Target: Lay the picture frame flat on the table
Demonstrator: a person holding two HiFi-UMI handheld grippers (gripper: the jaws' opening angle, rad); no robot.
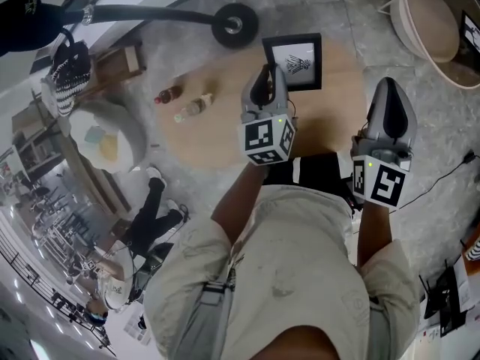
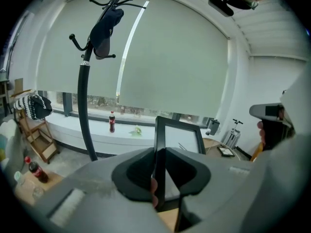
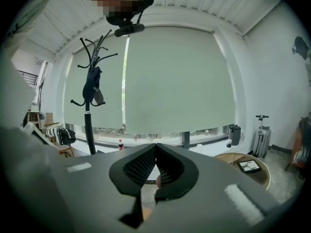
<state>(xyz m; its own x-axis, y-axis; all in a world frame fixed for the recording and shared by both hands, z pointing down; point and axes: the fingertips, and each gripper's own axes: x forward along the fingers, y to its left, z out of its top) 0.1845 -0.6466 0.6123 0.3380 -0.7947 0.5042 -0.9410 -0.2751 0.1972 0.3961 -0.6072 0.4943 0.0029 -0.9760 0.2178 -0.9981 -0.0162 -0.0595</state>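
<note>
Round wooden surface (image 1: 217, 142) on a grey floor, seen from above. The frame (image 1: 292, 61) is upright at the far edge of the surface, its left side clamped between the fingers of the left gripper (image 2: 159, 166). The right gripper (image 3: 155, 154), fingers pressed together on nothing, is held beyond the right edge. A dark bottle (image 1: 169, 94) and a clear bottle (image 1: 195, 107) lie near the left edge.
</note>
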